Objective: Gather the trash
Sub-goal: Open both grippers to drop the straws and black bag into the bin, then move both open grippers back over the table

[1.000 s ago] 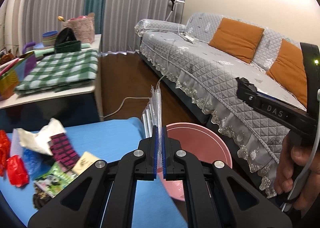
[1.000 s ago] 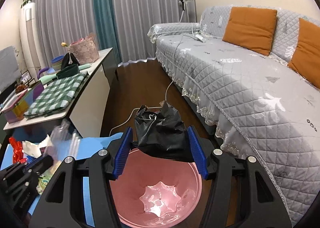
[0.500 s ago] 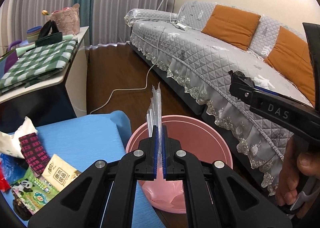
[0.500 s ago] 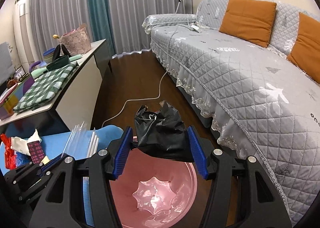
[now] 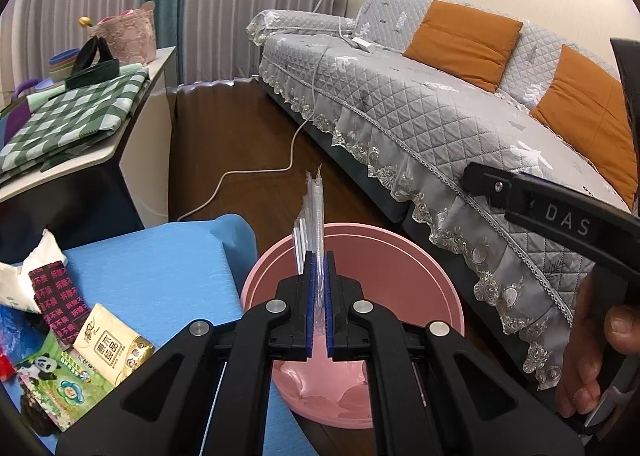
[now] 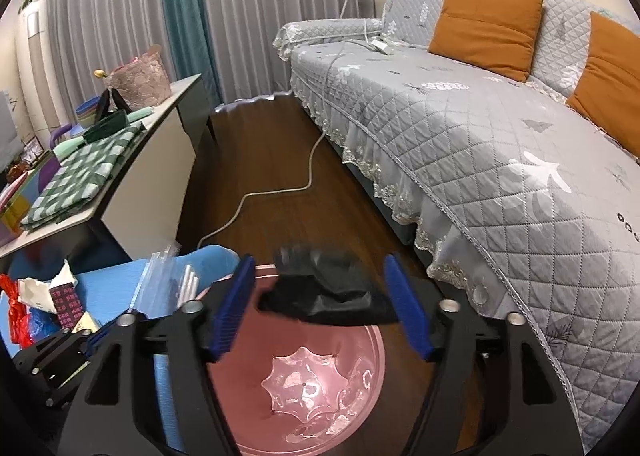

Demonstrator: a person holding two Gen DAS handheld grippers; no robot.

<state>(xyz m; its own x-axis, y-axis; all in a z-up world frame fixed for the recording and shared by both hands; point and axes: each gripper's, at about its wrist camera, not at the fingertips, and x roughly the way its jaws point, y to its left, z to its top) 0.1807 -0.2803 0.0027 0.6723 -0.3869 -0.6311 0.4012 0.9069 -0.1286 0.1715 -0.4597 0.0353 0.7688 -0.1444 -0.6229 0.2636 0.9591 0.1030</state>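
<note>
My left gripper [image 5: 318,308] is shut on a clear plastic wrapper [image 5: 314,211] and holds it upright over the rim of the pink bin [image 5: 424,256]. The wrapper also shows in the right wrist view [image 6: 168,284]. My right gripper [image 6: 324,308] is open above the pink bin [image 6: 372,376]. A crumpled black plastic bag [image 6: 328,288], blurred, lies loose between its fingers and touches neither pad. More trash lies on the blue table [image 5: 152,280]: a tissue pack [image 5: 108,344], a green panda packet [image 5: 60,380], a dark red packet [image 5: 60,296].
A grey quilted sofa [image 6: 500,127] with orange cushions stands right of the bin. A white cable [image 6: 280,191] runs over the wooden floor. A side table with a green checked cloth [image 5: 68,123] stands at the left.
My right gripper has opened and the black bag has come free and dropped lower. My left gripper has moved right with the wrapper, from over the blue table to over the bin.
</note>
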